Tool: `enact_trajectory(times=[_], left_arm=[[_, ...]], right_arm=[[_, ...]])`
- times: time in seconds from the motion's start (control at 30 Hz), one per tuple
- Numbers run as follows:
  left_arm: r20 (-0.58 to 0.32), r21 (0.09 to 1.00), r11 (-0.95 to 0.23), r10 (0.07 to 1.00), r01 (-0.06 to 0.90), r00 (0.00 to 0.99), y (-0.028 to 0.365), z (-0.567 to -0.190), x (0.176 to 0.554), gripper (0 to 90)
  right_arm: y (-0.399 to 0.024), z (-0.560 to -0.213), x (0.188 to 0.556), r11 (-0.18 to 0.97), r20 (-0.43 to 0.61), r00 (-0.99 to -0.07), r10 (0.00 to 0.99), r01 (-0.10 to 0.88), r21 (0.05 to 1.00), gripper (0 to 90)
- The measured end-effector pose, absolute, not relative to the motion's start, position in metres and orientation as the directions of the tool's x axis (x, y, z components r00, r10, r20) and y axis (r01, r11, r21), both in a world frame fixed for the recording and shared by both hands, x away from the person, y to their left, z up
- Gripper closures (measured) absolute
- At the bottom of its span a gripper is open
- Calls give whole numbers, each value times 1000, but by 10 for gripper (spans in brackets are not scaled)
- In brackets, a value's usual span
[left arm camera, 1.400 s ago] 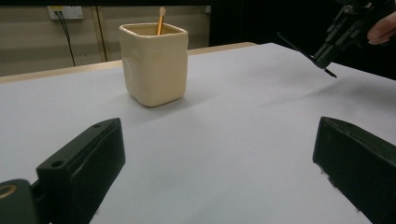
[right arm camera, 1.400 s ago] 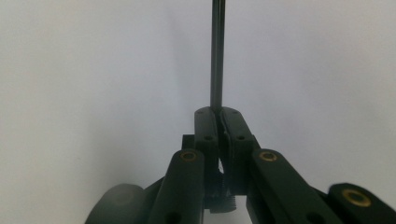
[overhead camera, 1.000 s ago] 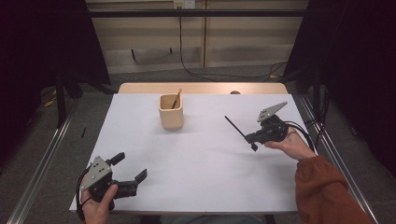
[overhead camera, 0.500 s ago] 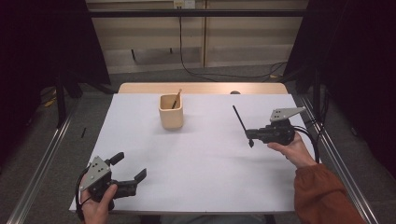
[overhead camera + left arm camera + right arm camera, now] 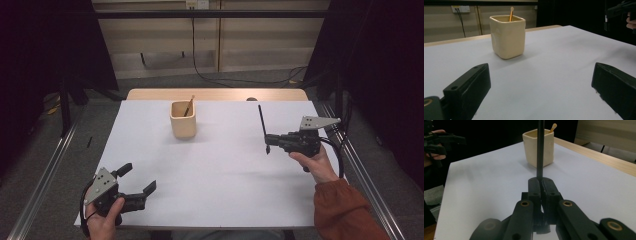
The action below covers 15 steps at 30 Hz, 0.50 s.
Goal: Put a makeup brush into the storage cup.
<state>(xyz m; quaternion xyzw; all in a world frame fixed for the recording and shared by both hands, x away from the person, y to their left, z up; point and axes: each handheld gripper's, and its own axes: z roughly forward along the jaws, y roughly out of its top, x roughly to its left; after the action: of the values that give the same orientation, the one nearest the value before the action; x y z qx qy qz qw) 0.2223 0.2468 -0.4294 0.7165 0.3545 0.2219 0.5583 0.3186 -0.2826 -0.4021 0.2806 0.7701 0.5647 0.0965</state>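
Note:
A cream square cup (image 5: pixel 182 121) stands on the white sheet, far centre, with a thin brown stick (image 5: pixel 189 106) leaning inside it. My right gripper (image 5: pixel 270 142) is at the right, above the sheet, shut on a slim black stick (image 5: pixel 262 122) that rises nearly upright from its jaws. In the right gripper view the black stick (image 5: pixel 539 150) stands straight up from the closed gripper (image 5: pixel 541 182), with the cup (image 5: pixel 538 149) beyond it. My left gripper (image 5: pixel 137 178) rests near the front left corner, open with nothing between its jaws, facing the cup (image 5: pixel 507 37).
The white sheet (image 5: pixel 220 180) covers most of the table, and a strip of wooden top (image 5: pixel 215 94) shows along the far edge. Metal rails (image 5: pixel 45 175) run along both sides, and cables lie on the floor beyond.
My right hand has shifted a little to the right, and the black stick has swung from a leftward slant to almost upright. The left gripper has stayed put.

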Motion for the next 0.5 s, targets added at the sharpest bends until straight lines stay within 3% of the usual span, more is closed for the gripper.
enact_trajectory(times=[0.5], left_arm=[[-77,958,-125,754,258,652,247,-429,222,22]], right_arm=[[-255,-391,298,254,175,-881,439,308,917,862]])
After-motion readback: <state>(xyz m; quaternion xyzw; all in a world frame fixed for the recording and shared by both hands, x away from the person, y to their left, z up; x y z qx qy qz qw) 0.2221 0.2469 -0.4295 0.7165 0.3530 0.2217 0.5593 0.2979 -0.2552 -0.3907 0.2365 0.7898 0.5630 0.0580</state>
